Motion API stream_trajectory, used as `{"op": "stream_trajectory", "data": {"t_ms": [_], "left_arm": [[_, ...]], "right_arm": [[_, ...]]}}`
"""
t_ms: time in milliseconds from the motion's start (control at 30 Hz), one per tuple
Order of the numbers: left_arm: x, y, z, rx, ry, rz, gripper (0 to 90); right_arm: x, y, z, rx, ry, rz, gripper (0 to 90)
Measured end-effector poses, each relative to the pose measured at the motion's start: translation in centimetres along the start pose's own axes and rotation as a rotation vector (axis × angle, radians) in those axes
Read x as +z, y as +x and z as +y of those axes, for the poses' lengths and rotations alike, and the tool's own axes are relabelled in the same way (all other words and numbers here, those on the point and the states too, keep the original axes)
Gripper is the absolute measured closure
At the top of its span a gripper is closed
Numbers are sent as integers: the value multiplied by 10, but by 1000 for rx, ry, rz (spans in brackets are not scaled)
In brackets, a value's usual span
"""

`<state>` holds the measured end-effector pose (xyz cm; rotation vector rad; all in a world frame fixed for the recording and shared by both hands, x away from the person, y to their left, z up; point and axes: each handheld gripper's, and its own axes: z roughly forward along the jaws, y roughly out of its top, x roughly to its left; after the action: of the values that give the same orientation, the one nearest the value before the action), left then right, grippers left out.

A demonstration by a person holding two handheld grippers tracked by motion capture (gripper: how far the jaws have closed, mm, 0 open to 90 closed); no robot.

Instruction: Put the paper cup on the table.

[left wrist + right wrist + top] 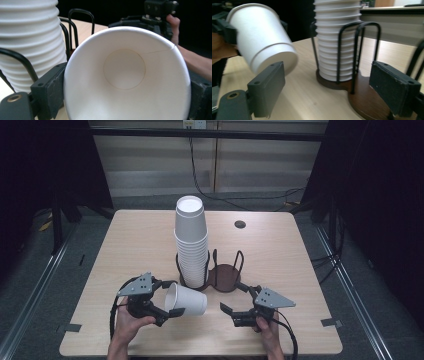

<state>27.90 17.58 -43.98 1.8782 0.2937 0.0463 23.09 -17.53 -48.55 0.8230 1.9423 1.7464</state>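
paper cup [186,299] lay on its side in the left hand-held gripper [167,312], jaws closed across its rim, low over the near-left part of the tabletop [140,240]. its long axis ran across the tabletop, base pointing toward the right hand-held gripper [231,314], which waited just beside it with jaws spread wide and nothing between them. that made the right the nearer free tool, probably for taking the base end. just behind stood the cup stack [190,242] in the left bay of a dark wire holder [223,275], its right bay empty. bare wood lay clear toward the near edge, while the holder's loops crowded any move away from the person.
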Motion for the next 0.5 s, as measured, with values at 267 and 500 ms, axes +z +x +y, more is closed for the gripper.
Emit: {"op": "stream_trajectory", "data": {"t_ms": [267, 500], "left_arm": [[-4, 4, -3, -8, 57, 47, 97], [-6, 11, -6, -30, 118, 81, 96]], "right_arm": [[-9, -6, -14, -1, -54, -144, 128], [-14, -7, -24, -12, -80, -248, 129]]}}
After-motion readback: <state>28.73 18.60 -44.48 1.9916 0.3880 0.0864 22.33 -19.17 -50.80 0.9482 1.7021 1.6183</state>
